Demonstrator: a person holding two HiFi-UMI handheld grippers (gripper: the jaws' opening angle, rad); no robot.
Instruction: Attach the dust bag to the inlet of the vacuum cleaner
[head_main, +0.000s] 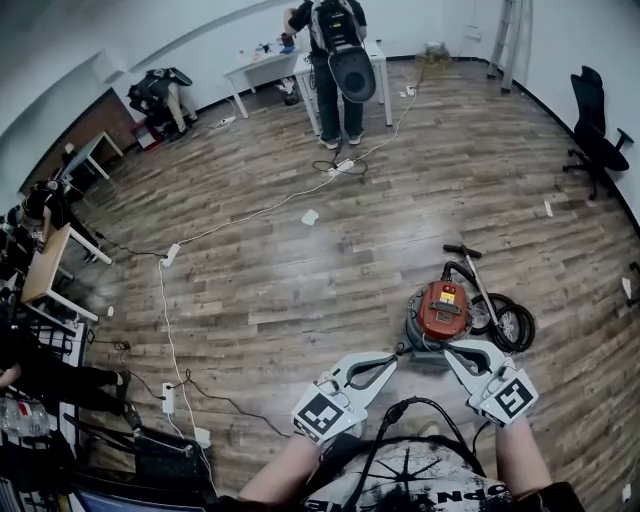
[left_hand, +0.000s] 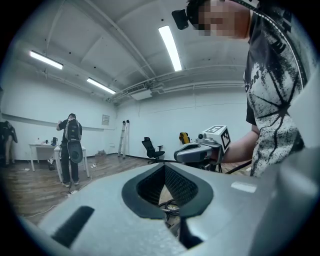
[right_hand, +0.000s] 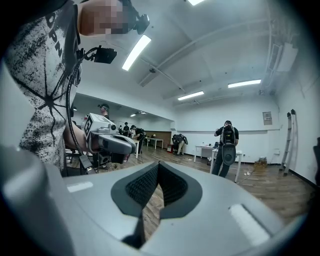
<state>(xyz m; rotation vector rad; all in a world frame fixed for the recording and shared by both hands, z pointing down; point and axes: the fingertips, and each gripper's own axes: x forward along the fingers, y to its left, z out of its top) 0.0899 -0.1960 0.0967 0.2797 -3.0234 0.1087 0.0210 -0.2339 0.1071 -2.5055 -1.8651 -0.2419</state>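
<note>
The vacuum cleaner (head_main: 440, 310) is a small canister with a red top, standing on the wood floor just beyond both grippers. Its black hose (head_main: 508, 322) lies coiled at its right. My left gripper (head_main: 388, 362) and right gripper (head_main: 452, 350) are held close together in front of the person's chest, their tips angled toward each other, near the canister in the picture. Both are shut with nothing between the jaws. In the left gripper view the shut jaws (left_hand: 164, 166) face the right gripper (left_hand: 200, 150). The right gripper view shows its shut jaws (right_hand: 158, 164) and the left gripper (right_hand: 112, 142). No dust bag is identifiable.
A white cable and power strip (head_main: 342, 166) run across the floor. A small white scrap (head_main: 310, 216) lies mid-floor. A person with a backpack (head_main: 335, 50) stands by a white table (head_main: 262, 66) at the back. An office chair (head_main: 595, 135) is at right, desks (head_main: 45, 265) at left.
</note>
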